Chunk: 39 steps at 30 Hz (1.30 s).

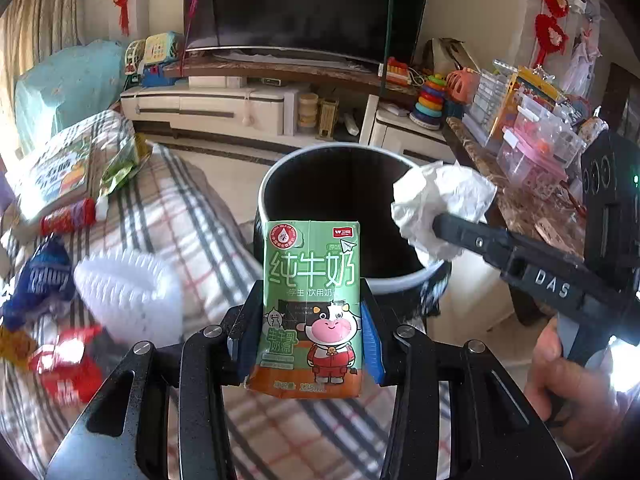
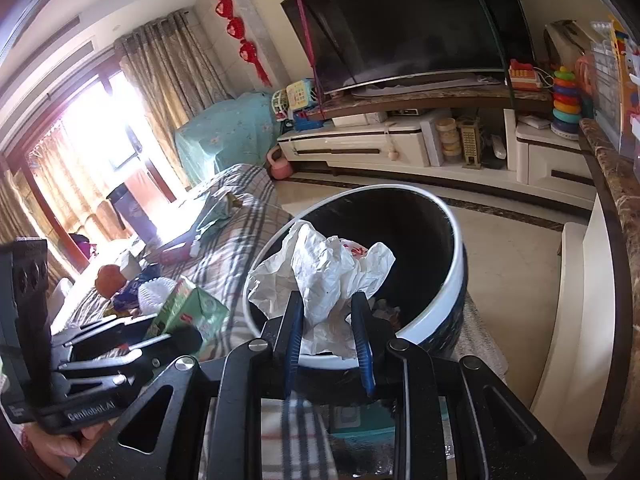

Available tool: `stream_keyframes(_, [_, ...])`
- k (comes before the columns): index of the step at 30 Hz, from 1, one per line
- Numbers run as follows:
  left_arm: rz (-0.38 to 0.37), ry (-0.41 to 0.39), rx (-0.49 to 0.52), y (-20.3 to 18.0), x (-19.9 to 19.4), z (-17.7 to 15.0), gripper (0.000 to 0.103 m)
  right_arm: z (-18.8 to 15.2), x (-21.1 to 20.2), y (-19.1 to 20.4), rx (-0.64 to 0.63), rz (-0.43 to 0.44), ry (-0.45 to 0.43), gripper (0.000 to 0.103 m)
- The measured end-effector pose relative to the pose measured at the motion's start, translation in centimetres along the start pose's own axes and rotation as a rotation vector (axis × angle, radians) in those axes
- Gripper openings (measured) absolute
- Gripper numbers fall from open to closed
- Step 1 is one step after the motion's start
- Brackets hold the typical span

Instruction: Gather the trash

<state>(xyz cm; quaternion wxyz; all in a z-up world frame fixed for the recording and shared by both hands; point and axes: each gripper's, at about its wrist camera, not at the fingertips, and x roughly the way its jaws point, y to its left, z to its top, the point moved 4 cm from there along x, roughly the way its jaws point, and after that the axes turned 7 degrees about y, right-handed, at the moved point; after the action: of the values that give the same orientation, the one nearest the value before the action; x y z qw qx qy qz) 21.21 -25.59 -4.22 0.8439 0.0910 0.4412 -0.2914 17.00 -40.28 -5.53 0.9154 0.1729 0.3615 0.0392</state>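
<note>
My left gripper [image 1: 310,320] is shut on a green milk carton [image 1: 312,280] with a cartoon cow, held upright just in front of a black bin with a white rim [image 1: 280,168]. From the right, my right gripper [image 1: 440,226] is shut on a crumpled white paper [image 1: 440,196] over the bin's right edge. In the right wrist view the right gripper [image 2: 328,322] pinches the paper [image 2: 328,272] above the bin's rim [image 2: 456,224], with some trash inside. To its left is the left gripper [image 2: 176,336] with the carton [image 2: 192,312].
On the plaid cover [image 1: 192,216] to the left lie a white foam net [image 1: 128,292], a blue wrapper [image 1: 40,276], red wrappers [image 1: 64,364], a red tube [image 1: 68,218] and a green packet [image 1: 120,168]. A cluttered marble-topped table [image 1: 520,204] stands right of the bin. A TV cabinet [image 1: 208,108] is behind.
</note>
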Motion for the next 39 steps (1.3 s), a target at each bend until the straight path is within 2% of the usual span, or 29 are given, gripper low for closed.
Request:
stream_keyframes(10, [0.001, 0.004, 0.027, -1.1, 2.1, 3.0, 0.041, 1.6, 1.0, -1.8, 0.006, -0.030, 0.019, 0.024])
stream_keyframes(21, [0.014, 0.012, 0.051, -1.8, 3.8, 4.8, 0.041, 3.0, 2.4, -3.1, -0.001, -0.049, 0.058, 0.025])
stream_keyframes(25, [0.017, 0.021, 0.045, -1.7, 4.4, 5.3, 0.043, 3.6, 2.7, -3.6, 0.011, -0.042, 0.067, 0.032])
stream_keyframes(27, [0.010, 0.027, 0.035, -1.5, 4.7, 5.4, 0.053, 3.8, 2.8, -3.9, 0.021, -0.036, 0.074, 0.036])
stream_keyframes(29, [0.009, 0.017, 0.012, -1.1, 4.5, 5.4, 0.073, 3.9, 2.8, -4.1, 0.032, -0.032, 0.072, 0.045])
stream_keyframes(33, [-0.001, 0.001, -0.010, -0.5, 3.7, 4.7, 0.075, 3.8, 2.2, -4.1, 0.044, -0.023, 0.056, 0.061])
stream_keyframes(39, [0.008, -0.013, -0.040, 0.6, 1.8, 2.3, 0.077, 3.0, 1.5, -3.1, 0.067, 0.014, 0.034, 0.077])
